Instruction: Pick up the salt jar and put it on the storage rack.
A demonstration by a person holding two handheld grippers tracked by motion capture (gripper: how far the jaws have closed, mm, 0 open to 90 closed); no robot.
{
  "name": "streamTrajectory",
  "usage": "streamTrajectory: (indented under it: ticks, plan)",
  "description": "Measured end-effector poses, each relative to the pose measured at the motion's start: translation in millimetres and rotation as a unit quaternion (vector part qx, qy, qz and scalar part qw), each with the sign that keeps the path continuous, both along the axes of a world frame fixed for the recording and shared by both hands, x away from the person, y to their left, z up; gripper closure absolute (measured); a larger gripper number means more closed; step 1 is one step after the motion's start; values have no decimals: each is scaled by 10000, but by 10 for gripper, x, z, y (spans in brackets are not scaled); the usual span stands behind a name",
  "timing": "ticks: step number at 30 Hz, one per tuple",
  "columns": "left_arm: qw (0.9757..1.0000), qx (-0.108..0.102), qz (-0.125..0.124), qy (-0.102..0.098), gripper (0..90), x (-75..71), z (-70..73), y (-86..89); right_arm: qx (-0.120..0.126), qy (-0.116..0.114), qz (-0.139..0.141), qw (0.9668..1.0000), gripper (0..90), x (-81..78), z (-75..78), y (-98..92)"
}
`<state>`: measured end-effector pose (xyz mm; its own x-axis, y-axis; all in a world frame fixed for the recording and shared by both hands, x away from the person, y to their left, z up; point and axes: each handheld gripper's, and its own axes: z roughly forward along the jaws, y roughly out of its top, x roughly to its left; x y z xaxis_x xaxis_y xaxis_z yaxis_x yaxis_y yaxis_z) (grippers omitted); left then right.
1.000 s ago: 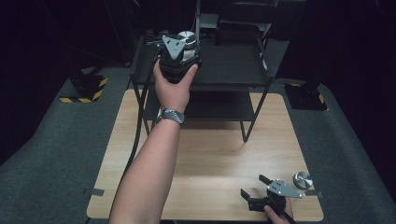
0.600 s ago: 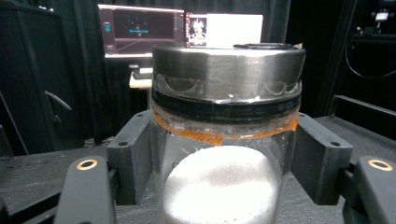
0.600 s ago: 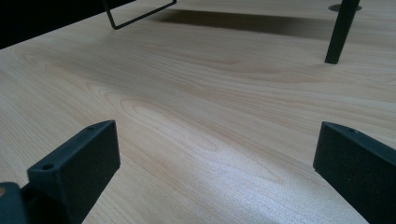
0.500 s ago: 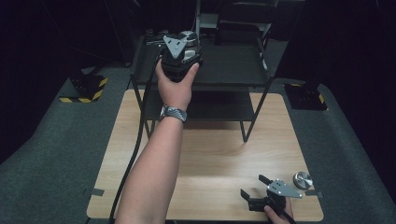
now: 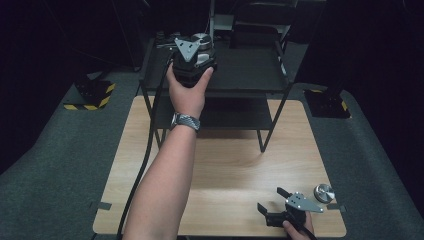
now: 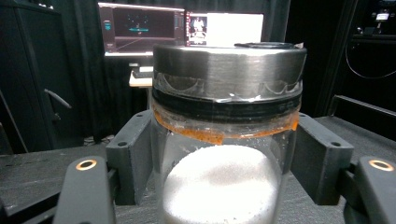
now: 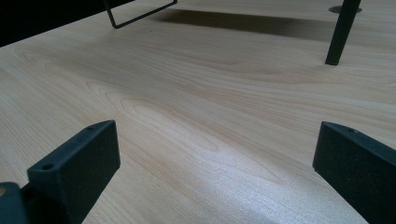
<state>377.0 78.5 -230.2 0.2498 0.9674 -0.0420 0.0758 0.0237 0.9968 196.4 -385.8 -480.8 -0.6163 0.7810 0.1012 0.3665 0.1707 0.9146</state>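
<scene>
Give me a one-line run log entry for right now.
left claw: shut on glass jar, on top shelf of black rack | right claw: open, over wooden table | jar: metal lid on

A black two-tier rack [image 5: 260, 75] stands on the wooden table [image 5: 225, 170]'s far half; monitors [image 6: 180, 28] glow behind the rack.

Rack [image 5: 270, 80] stands on far half of table [image 5: 225, 175], its legs on the tabletop. Jar [image 6: 224, 140] sits on rack's top shelf, toward its left end, between left gripper [image 5: 192, 52] pads, w/ lid [image 6: 229, 65] on. Monitors [image 6: 182, 28] behind the jar, beyond rack. Right gripper [image 5: 275, 212] low over table's near right corner; disc [image 5: 324, 192] on table just right of it. Rack leg [image 7: 343, 30] ahead of right gripper.
</scene>
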Motion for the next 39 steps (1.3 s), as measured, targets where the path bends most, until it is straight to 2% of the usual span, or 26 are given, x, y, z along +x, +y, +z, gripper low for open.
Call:
streamTrajectory:
  ticks: [2, 7, 10, 15, 24, 28, 39]
  plan:
    - [10000, -20, -16, 4, 299, -5, 7, 5, 0, 10, -5, 10000, 3, 2, 2, 2]
    - [9999, -90, -52, 38, 193, -22, 46, 28, -2, 2, 0, 10000, 3, 1, 1, 2]
    - [10000, -17, -13, -21, 145, -51, 67, 13, -6, -9, -2, 10000, 3, -3, 0, 1]
    - [10000, 49, -40, -43, 14, -68, 81, 22, -11, -8, 2, 10000, 1, -4, 1, 2]
    - [9998, 61, -175, -65, 6, -133, 120, 80, -31, -14, 11, 10000, 1, -4, 2, 9]
    - [9996, 148, -203, -100, 6, -180, 129, 81, -32, -6, 7, 10000, 0, -3, 4, 10]
    - [9996, 220, -102, -158, 5, -335, 77, 200, -33, 0, 13, 10000, 1, -1, 5, 10]
